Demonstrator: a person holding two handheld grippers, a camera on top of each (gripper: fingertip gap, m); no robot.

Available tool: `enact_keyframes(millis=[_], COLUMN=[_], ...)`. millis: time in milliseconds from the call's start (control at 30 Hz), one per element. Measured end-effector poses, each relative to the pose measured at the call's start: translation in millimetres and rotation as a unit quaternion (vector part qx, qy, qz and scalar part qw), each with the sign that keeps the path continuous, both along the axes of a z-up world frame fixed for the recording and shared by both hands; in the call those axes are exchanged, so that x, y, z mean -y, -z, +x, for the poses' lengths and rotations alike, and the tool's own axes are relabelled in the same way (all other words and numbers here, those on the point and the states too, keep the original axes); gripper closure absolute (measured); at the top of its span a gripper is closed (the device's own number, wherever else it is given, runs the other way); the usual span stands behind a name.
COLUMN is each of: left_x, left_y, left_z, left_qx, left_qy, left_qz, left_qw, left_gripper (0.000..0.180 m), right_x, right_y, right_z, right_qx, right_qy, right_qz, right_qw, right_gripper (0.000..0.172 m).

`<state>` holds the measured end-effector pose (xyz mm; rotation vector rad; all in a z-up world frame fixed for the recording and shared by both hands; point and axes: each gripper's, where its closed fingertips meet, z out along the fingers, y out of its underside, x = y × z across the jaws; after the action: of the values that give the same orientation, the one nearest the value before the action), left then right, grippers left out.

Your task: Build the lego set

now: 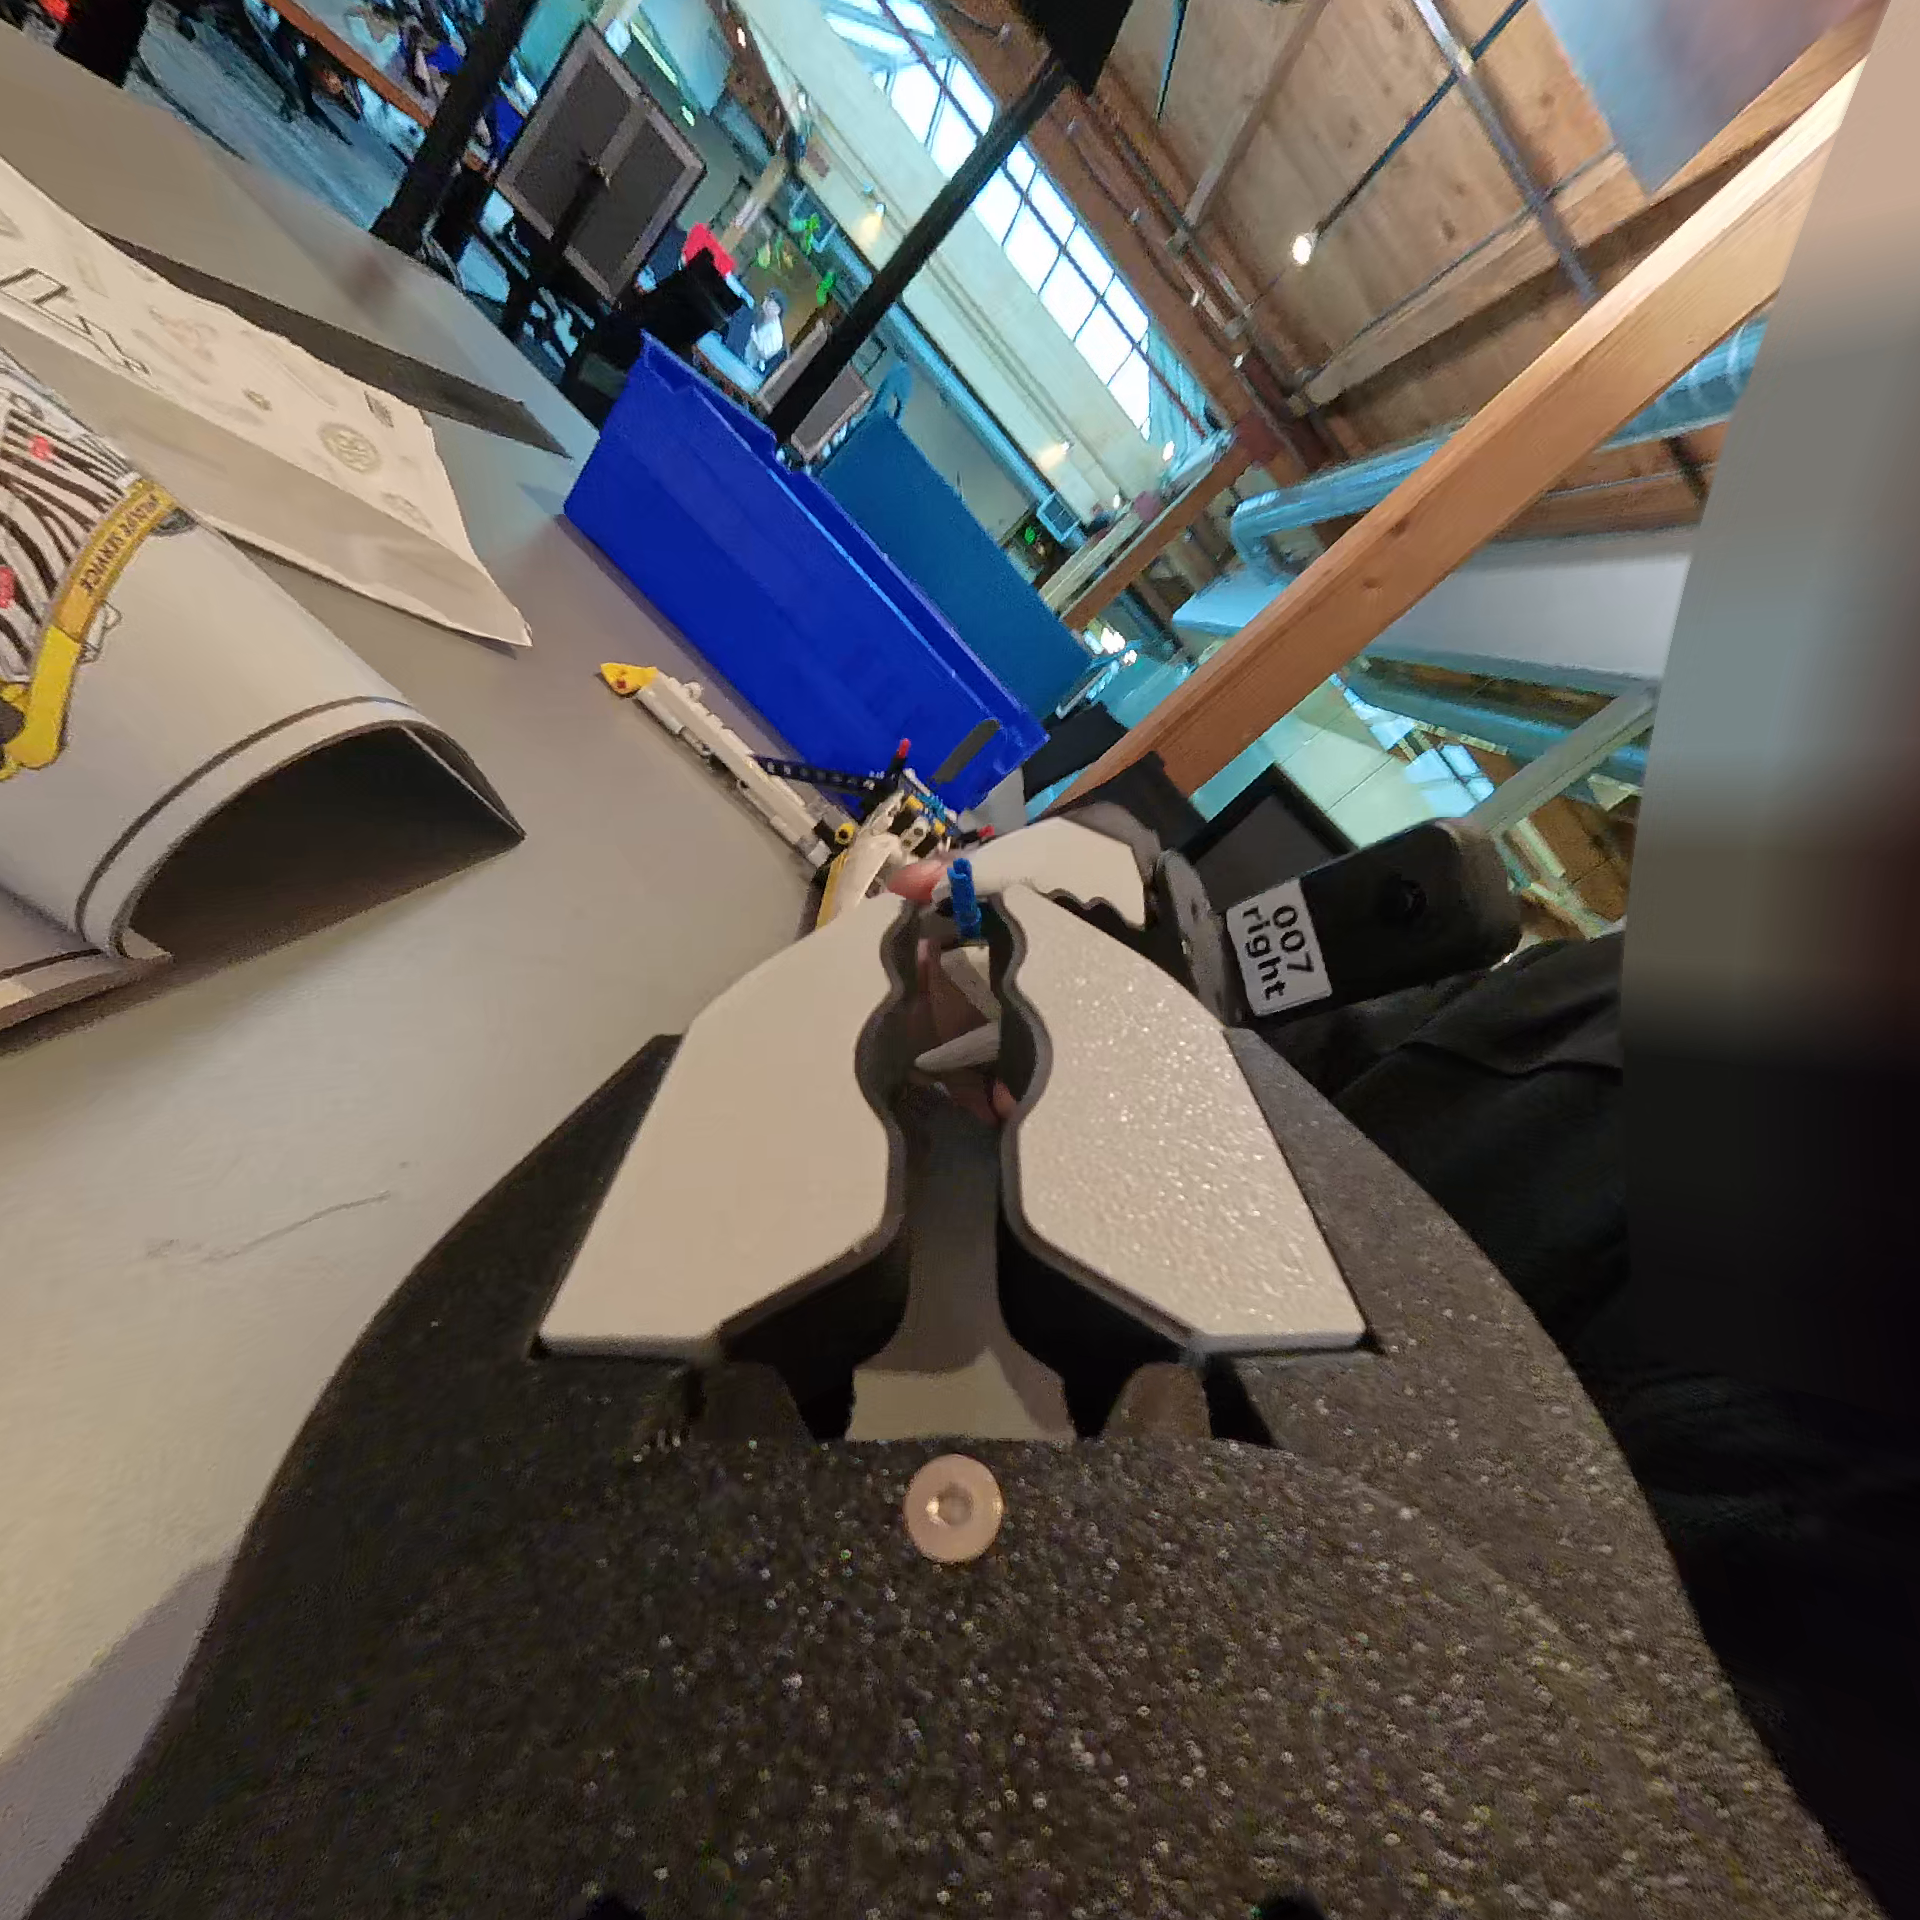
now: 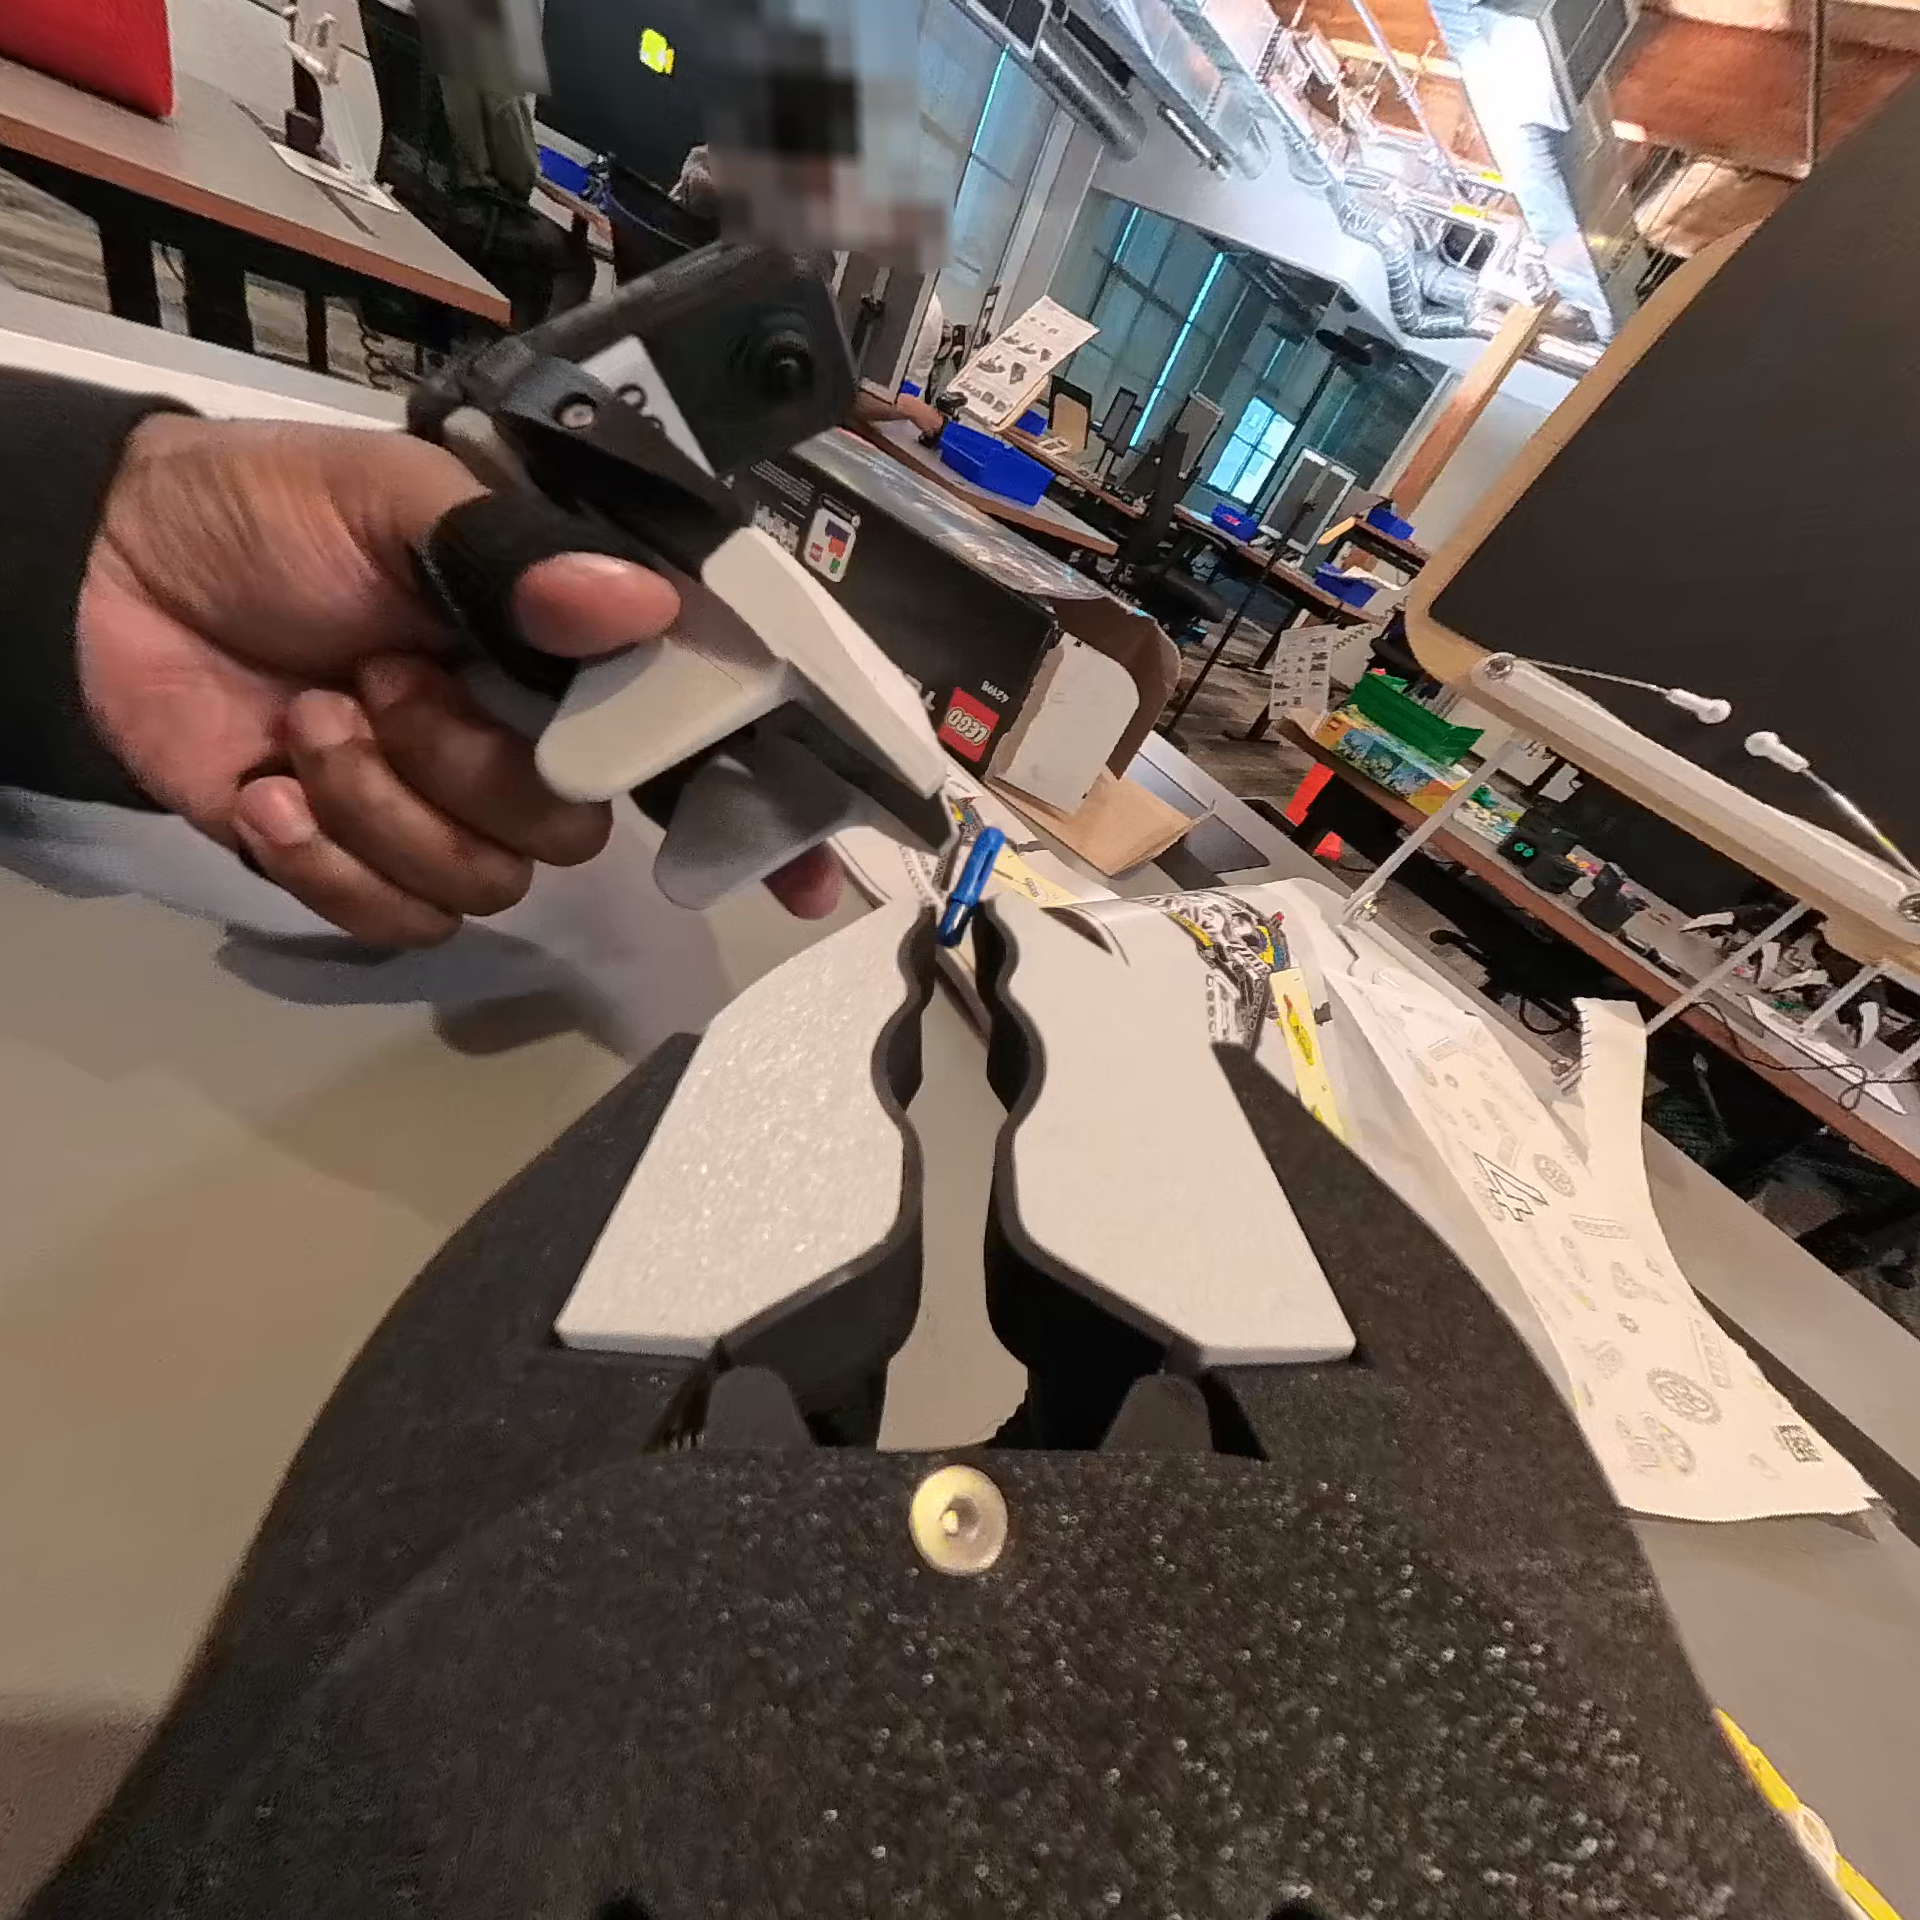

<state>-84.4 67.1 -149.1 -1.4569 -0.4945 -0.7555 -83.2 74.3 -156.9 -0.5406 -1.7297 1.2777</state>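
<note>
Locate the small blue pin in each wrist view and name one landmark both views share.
Left wrist view: the blue pin stands just above centre, at the tips of the two meeting grippers, in front of the brick model.
Right wrist view: the pin sits just above centre, its lower end between the right gripper's fingertips, below the left gripper's tip.
Shared landmark: the curled booklet.

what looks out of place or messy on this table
The booklet does not lie flat: its pages arch up off the grey table. The black box has its end flap hanging open, with bare cardboard showing.
</note>
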Motion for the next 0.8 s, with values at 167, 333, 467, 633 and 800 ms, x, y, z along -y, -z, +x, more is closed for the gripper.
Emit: enact_keyframes(millis=[167,333,467,633,800], left_x=[-6.8,-8.1,-5.9,-6.7,-7.8], left_y=[6.9,11.1,10.4,14.3,12.2], left_z=[10.0,14.7,10.0,15.0,17.1], left_qx=[-0.017,-0.008,0.001,0.002,0.020], left_qy=[0.018,0.034,0.027,0.046,0.052], left_qz=[-0.023,-0.028,-0.027,-0.039,-0.020], left_qw=[0.999,0.999,0.999,0.998,0.998], left_gripper=[0.159,0.172,0.170,0.169,0.176], right_x=[10.2,13.1,8.8,7.8,9.3], right_y=[7.9,9.7,9.3,10.9,10.3], right_z=[5.8,7.6,5.3,4.7,6.4], right_qx=[0.009,0.006,0.008,0.005,-0.002], right_qy=[-0.028,-0.033,-0.025,-0.017,-0.021], right_qz=[0.022,0.032,0.028,0.041,0.044], right_qw=[0.999,0.999,0.999,0.999,0.999], right_gripper=[0.167,0.167,0.168,0.168,0.168])
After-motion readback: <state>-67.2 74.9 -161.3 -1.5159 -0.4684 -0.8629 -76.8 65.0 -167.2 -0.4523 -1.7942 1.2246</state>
